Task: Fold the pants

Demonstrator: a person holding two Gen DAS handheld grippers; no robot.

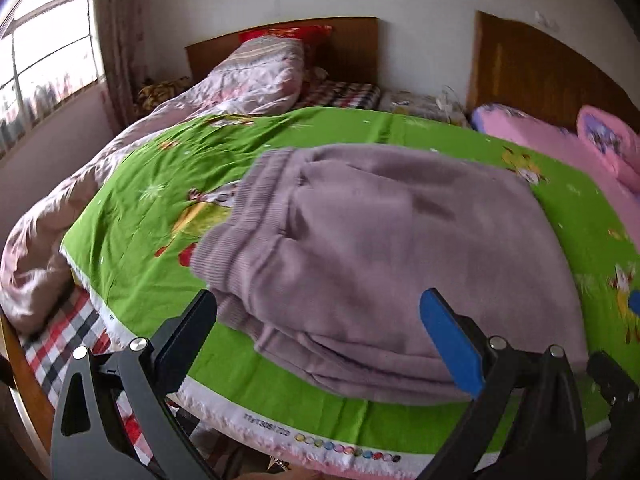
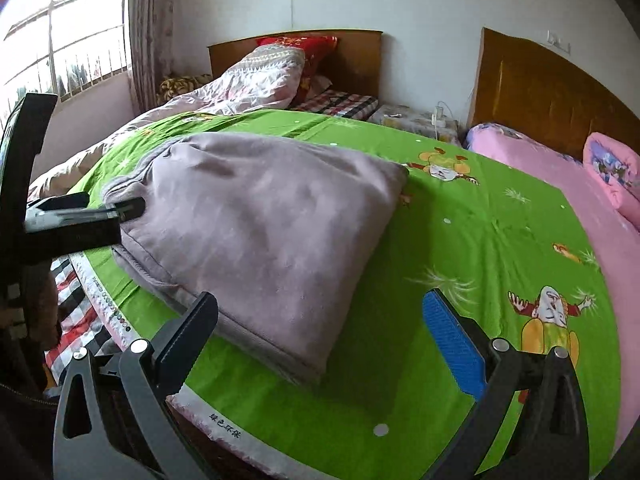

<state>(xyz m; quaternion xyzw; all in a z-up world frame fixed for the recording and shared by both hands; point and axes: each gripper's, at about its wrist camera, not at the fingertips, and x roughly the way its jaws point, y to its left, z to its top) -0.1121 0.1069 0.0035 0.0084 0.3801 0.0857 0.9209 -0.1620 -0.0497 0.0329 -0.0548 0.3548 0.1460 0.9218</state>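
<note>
I am holding my left gripper point(image 1: 320, 332) and right gripper point(image 2: 320, 332) spread apart, gripping nothing, over the folded mauve fleece pants point(image 2: 260, 232) lying on the green cartoon-print sheet point(image 2: 460, 240), with a rumpled pink quilt point(image 1: 120, 160) beside it.

I see the pants point(image 1: 384, 248) in dusty mauve, plain, ribbed at the waistband. Under them I've got a bright green sheet point(image 2: 460, 248) printed with cartoon figures in yellow, red and white, with a white edge carrying a row of coloured dots. My gripper pads: one blue, one black. Off to the side, a red, white and black checked cloth point(image 1: 68, 340), and a pink sheet point(image 2: 560, 192).
</note>
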